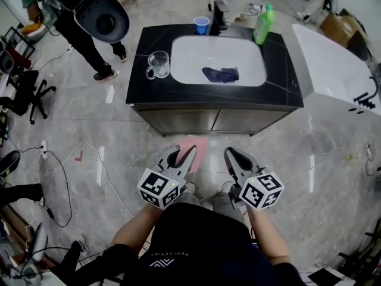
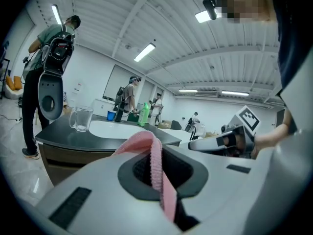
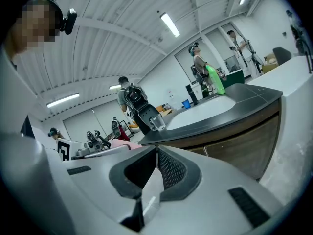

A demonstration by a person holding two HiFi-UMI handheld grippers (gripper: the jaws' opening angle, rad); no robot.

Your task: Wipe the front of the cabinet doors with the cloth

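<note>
A low cabinet with a black top (image 1: pixel 149 46) and a white sink stands in front of me. Its brown doors (image 1: pixel 196 121) (image 3: pixel 234 146) face me. My left gripper (image 1: pixel 183 152) (image 2: pixel 154 153) is shut on a pink cloth (image 1: pixel 195 146) (image 2: pixel 142 143), which sticks out from between the jaws and hangs just in front of the doors, a little below the counter edge. To its right, my right gripper (image 1: pixel 231 154) (image 3: pixel 156 155) is shut with nothing in it. Both grippers are held close together, short of the doors.
On the counter are a glass mug (image 1: pixel 158 64), a blue cup (image 1: pixel 202 24), a green bottle (image 1: pixel 262 24) and a dark cloth (image 1: pixel 220 74) in the sink. A white bathtub (image 1: pixel 333 64) stands at right. A person (image 1: pixel 89 34), a chair (image 1: pixel 27 91) and floor cables are at left.
</note>
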